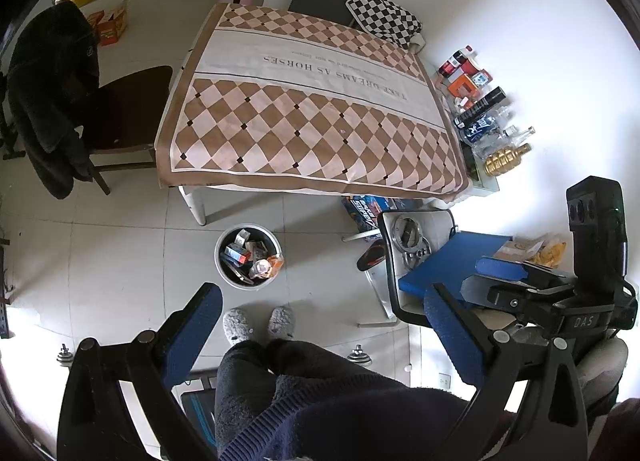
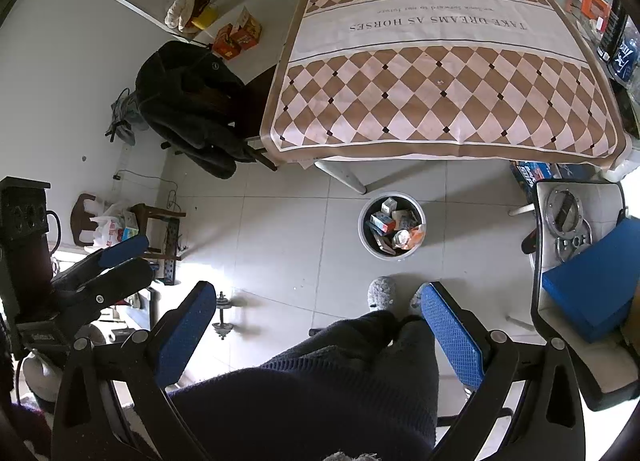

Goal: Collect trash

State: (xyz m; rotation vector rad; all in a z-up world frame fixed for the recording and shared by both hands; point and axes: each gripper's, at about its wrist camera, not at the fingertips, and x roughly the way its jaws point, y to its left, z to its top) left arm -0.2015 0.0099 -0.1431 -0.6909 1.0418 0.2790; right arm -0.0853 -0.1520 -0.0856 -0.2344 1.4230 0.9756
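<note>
Now, your left gripper (image 1: 320,325): jaws wide apart, nothing between them
Your right gripper (image 2: 318,321): spread open too, empty
Trash bin (image 1: 224,261): on the floor tiles just in front of the bench (image 1: 304,101), filled with cartons and wrappers
Your slippers (image 1: 260,323): near the bin

The counter (image 1: 308,109) wears a brown-and-cream checked cloth (image 2: 440,73), its top bare of loose items. On the tiled floor (image 1: 120,261), just off the counter's near edge, a round bin (image 1: 248,257) sits packed with cartons and wrappers. A small dumbbell (image 2: 223,315) lies further out on the tiles.
</note>
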